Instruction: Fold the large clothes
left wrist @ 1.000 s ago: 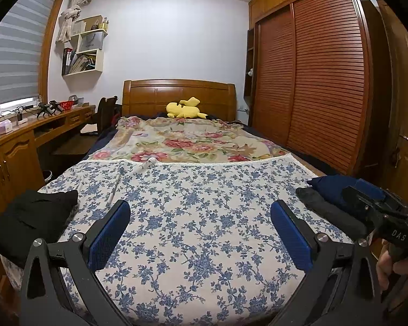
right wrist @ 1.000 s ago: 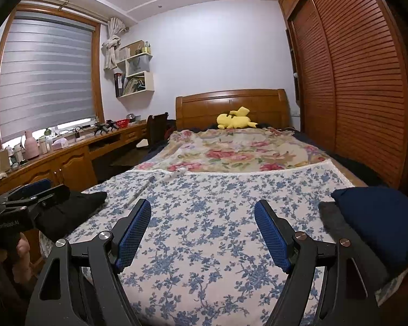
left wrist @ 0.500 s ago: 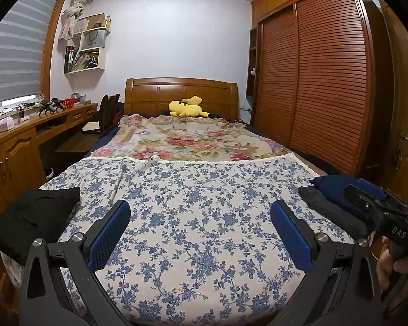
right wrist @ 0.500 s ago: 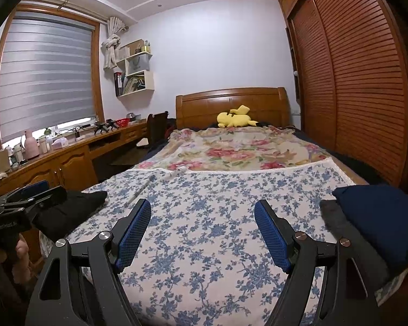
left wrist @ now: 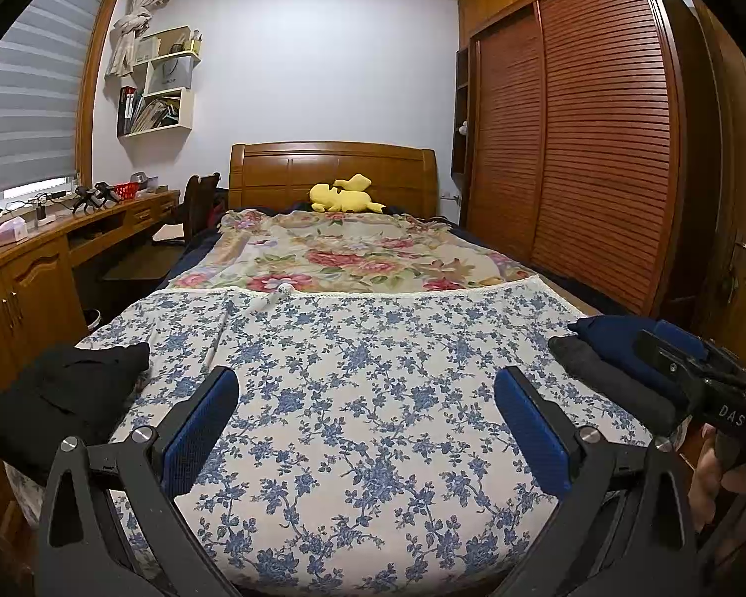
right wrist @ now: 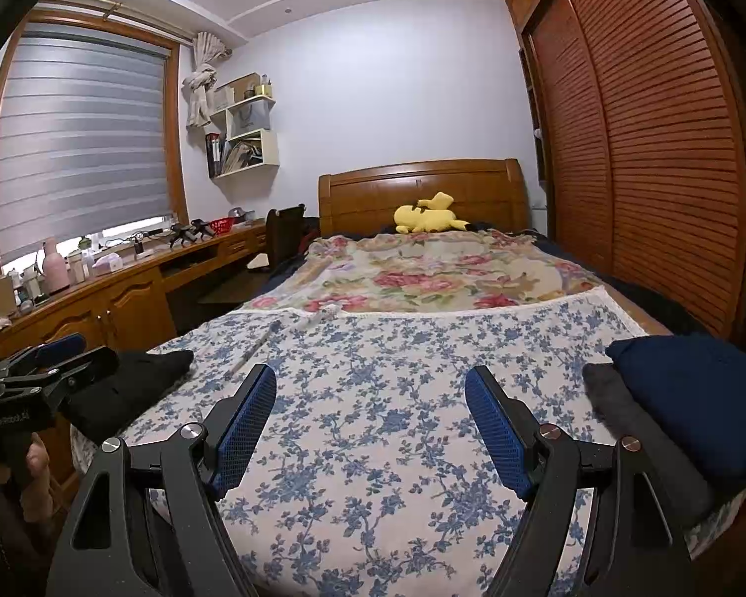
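A black garment (left wrist: pixel 64 393) lies crumpled at the bed's near left edge; it also shows in the right wrist view (right wrist: pixel 124 383). A folded navy garment (right wrist: pixel 691 398) sits on a folded dark grey one (right wrist: pixel 616 413) at the near right edge; the pile shows in the left wrist view (left wrist: pixel 616 348). My left gripper (left wrist: pixel 368 423) is open and empty above the blue-flowered sheet (left wrist: pixel 373 373). My right gripper (right wrist: pixel 370 418) is open and empty above the same sheet. Each gripper shows at the edge of the other's view.
A rose-patterned blanket (left wrist: pixel 353 258) covers the far half of the bed, with a yellow plush toy (left wrist: pixel 343 196) by the wooden headboard. A wooden desk (left wrist: pixel 40 268) and chair run along the left. A slatted wardrobe (left wrist: pixel 597 149) stands along the right.
Both views have tilted slightly upward and drawn back a little, so the bed sits lower in frame. Both grippers stay open; no garment has moved.
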